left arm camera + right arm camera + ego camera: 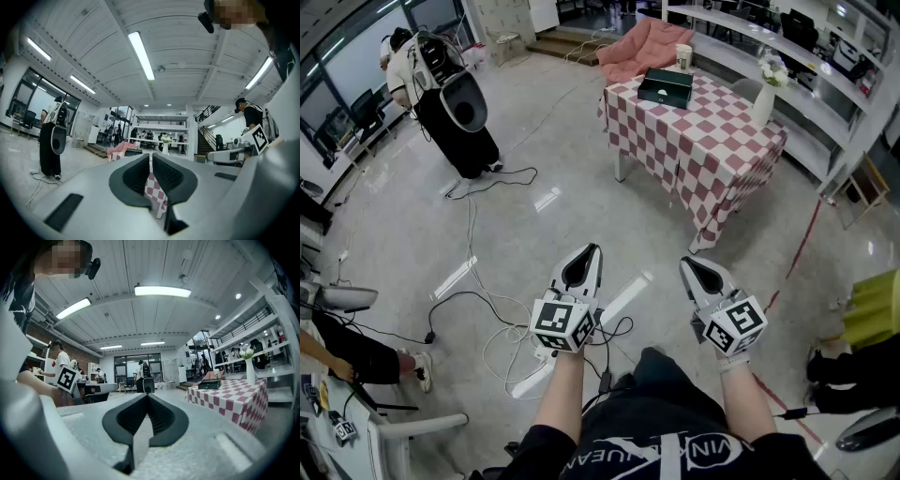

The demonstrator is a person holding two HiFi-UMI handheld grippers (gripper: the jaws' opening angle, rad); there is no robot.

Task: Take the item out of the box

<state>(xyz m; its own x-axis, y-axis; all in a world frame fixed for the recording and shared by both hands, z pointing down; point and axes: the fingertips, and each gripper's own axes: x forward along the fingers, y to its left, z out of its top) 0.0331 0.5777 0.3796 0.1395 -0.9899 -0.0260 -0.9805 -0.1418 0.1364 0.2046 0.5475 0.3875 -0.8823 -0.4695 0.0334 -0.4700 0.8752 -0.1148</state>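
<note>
Left gripper [587, 253]: held low in front of the person. In its own view [150, 157] the jaws are together at the tips and grip nothing.
Right gripper [693, 267]: held level with the left one and apart from it. In its own view [146, 397] the jaws are together and empty.
Box [666, 87]: dark green. It rests on the far end of the table, well apart from both grippers, and it also shows in the right gripper view [209, 384].
Box contents: cannot tell, as only the box's top and sides show.
Table [717, 141]: covered in a red-and-white checked cloth that hangs down past the edges. Its near corner points toward the grippers.
Cup [683, 56]: upright at the table's far edge, just beyond the box.
Vase [764, 101]: white, with flowers, upright at the table's right edge and apart from the box.
Open floor [581, 187]: a bare glossy stretch lies between the grippers and the table.
Cables [483, 305]: looped on the floor to the left of the left gripper, running toward the far left.
Standing person [441, 94]: at the far left, well clear of the table.
Shelving [797, 56]: runs along the right side behind the table.
Red floor line [806, 239]: runs to the right of the table.
</note>
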